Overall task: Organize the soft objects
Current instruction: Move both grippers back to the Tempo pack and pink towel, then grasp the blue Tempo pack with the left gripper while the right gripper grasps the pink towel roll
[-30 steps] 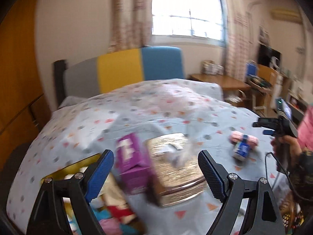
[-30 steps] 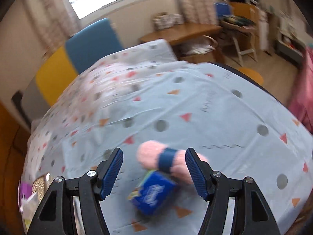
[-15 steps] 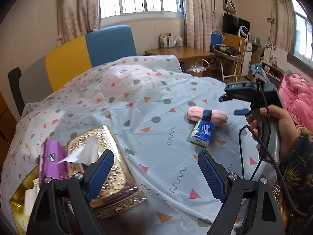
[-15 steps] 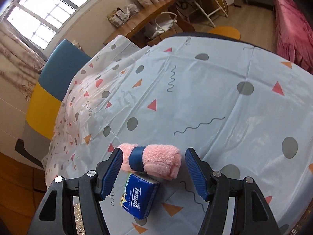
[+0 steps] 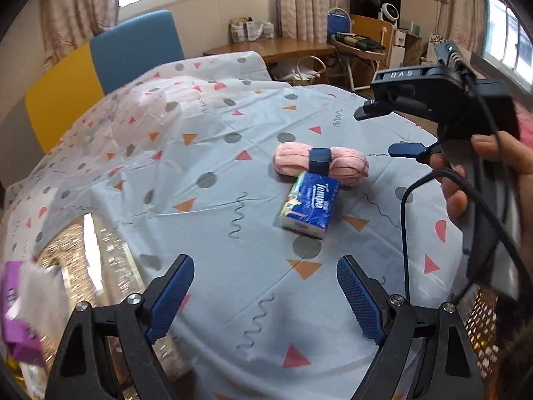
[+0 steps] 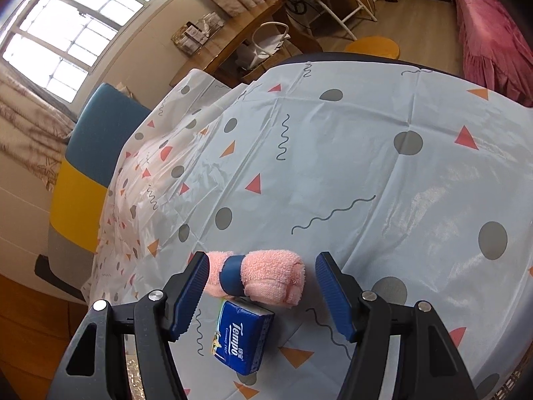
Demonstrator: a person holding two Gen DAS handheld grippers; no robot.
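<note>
A rolled pink towel (image 5: 321, 164) with a dark blue band lies on the patterned tablecloth (image 5: 200, 153); a blue Tempo tissue pack (image 5: 309, 204) lies against its near side. My left gripper (image 5: 265, 295) is open and empty, short of the pack. My right gripper (image 6: 261, 291) is open, its jaws standing either side of the towel (image 6: 263, 276) just above it, with the pack (image 6: 240, 341) below. The right gripper also shows in the left wrist view (image 5: 396, 133), at the right of the towel.
A gold tissue box (image 5: 90, 256) and a purple packet (image 5: 16, 320) sit at the lower left. A blue, yellow and grey chair back (image 5: 100, 66) stands behind the table. A wooden desk (image 5: 283, 46) and a pink bed (image 6: 483, 23) lie beyond.
My left gripper has swung right, from over the gold box toward the tissue pack. My right gripper has moved in over the pink towel, which now sits between its jaws.
</note>
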